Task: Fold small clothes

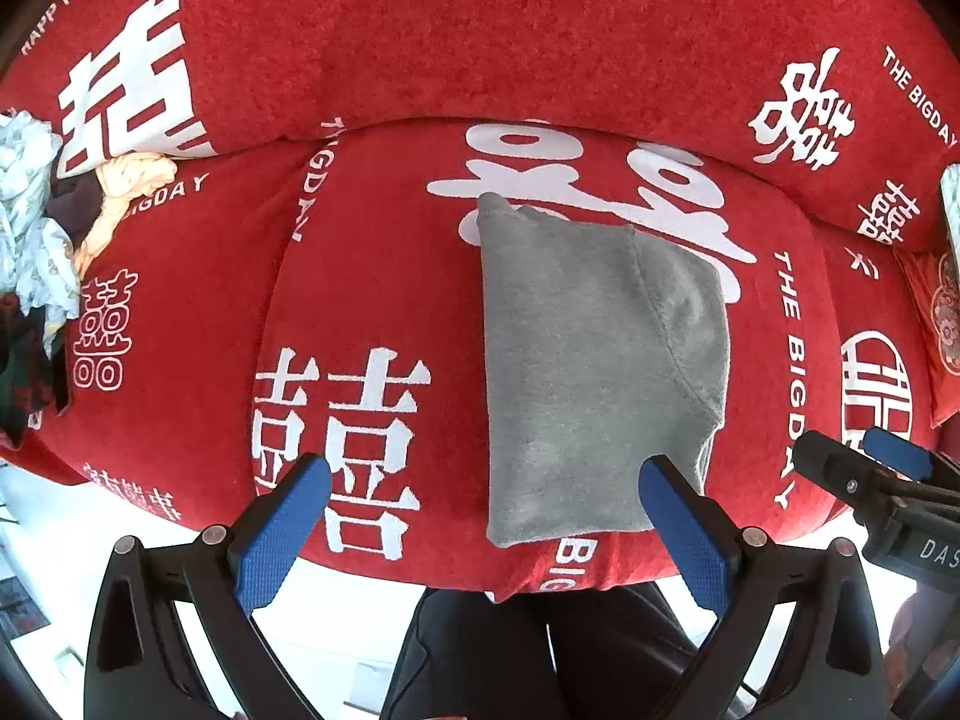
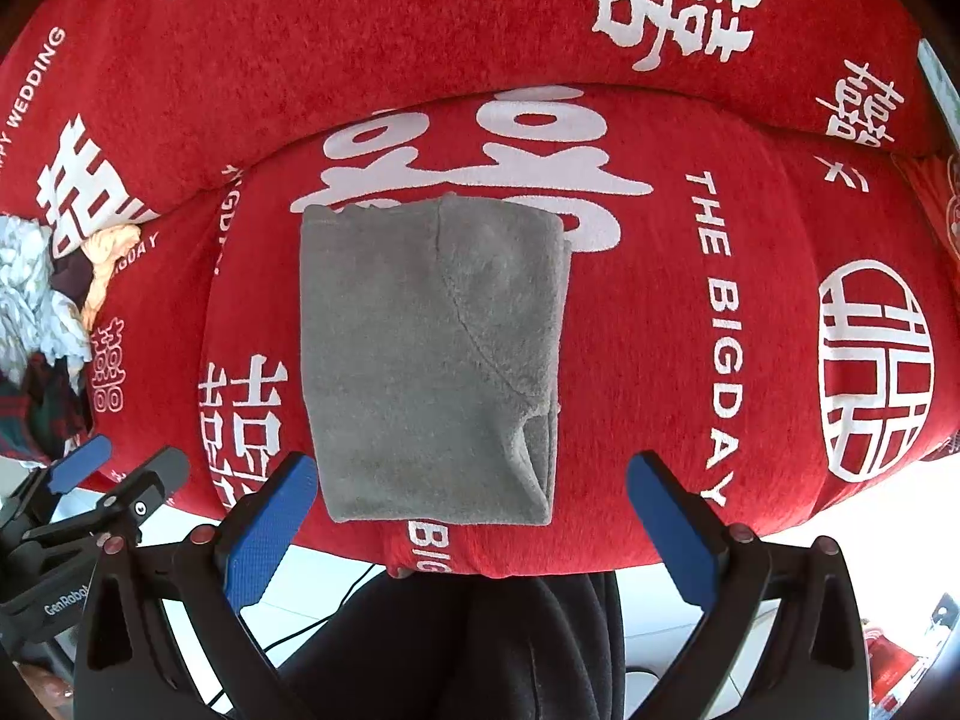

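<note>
Lying folded: grey garment (image 2: pixel 432 360) on red sofa (image 2: pixel 660 360); both claws spread.

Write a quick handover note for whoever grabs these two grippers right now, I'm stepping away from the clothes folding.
Left gripper: open, empty, hovering at the near edge of the red sofa seat.
Right gripper: open, empty, over the same near edge.
Grey garment: lies folded into a flat rectangle on the seat, touched by neither gripper.
Pile of unfolded clothes: heaped at the seat's left end.
Done: the grey piece looks folded.
Left: probably set it aside, then fold the pile one piece at a time.
</note>
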Available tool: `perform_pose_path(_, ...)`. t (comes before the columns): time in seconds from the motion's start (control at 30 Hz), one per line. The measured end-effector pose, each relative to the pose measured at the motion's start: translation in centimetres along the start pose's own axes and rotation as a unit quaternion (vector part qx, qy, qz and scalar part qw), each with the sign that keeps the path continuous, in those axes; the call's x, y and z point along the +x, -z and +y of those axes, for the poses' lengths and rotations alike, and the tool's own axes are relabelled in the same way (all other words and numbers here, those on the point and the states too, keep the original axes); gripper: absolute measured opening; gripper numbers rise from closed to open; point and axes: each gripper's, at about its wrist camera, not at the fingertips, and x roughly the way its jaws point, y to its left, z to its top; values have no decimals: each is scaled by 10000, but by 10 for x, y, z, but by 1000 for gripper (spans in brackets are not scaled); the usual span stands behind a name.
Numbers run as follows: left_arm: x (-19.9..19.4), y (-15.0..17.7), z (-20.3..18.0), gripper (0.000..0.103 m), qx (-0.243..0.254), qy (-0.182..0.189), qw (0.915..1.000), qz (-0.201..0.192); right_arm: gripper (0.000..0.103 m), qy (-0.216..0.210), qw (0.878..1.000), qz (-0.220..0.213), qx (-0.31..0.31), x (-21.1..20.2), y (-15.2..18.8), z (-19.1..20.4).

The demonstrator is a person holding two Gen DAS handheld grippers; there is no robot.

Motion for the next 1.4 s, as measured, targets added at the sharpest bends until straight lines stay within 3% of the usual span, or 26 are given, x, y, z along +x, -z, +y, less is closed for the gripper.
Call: perform_pose_path(1.4,-3,1,-8,103,142,-195,9997,-49,103,50,9999,-50,-74,-4,-1,2)
